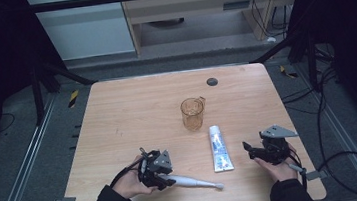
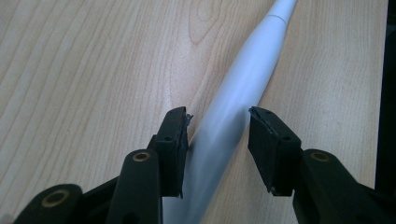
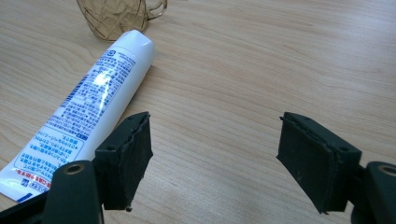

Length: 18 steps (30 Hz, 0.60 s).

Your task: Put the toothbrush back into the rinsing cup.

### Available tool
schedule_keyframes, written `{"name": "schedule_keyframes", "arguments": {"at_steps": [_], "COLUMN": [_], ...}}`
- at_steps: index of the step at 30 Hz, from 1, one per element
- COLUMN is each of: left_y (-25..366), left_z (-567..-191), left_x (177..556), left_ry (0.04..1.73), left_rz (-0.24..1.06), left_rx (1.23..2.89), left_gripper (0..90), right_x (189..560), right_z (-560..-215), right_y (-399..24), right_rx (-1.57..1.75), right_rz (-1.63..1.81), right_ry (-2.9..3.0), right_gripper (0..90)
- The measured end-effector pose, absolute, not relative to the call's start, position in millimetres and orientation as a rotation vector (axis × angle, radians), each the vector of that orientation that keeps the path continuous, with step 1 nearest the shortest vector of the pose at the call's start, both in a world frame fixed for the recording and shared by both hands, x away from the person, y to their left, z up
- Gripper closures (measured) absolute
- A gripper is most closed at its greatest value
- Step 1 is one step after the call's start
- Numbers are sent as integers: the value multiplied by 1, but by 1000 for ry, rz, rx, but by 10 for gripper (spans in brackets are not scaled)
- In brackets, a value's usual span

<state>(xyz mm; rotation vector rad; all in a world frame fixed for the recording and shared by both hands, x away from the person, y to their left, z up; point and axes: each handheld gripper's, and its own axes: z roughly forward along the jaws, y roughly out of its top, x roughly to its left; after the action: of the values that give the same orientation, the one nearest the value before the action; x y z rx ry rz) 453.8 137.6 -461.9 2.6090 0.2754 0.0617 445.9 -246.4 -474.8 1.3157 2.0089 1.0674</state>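
Now electric toothbrush (image 2: pixel 233 112) lies between left hand-held gripper (image 2: pixel 218 126) jaws — ungripped

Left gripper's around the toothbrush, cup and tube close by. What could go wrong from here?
1. The left gripper straddles the round white toothbrush with a gap showing at one pad; a close off-centre may roll or squirt it out.
2. The grip sits at the handle's thick end, so the long head end may droop when lifted.
3. The toothpaste tube lies between toothbrush and cup; a low carry might knock either.
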Motion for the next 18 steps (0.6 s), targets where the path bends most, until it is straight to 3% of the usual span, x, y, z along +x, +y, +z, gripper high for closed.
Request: {"name": "schedule_keyframes", "arguments": {"at_steps": [18], "left_y": [138], "left_z": [-466], "left_x": [455], "left_ry": [258], "left_rz": [23], "left_rx": [2622], "left_gripper": [618], "right_x": [447], "right_z": [-476], "right_y": [-246], "right_rx": [1319], "right_rz": [1059], "right_ry": [2013], "right_gripper": [259]}}
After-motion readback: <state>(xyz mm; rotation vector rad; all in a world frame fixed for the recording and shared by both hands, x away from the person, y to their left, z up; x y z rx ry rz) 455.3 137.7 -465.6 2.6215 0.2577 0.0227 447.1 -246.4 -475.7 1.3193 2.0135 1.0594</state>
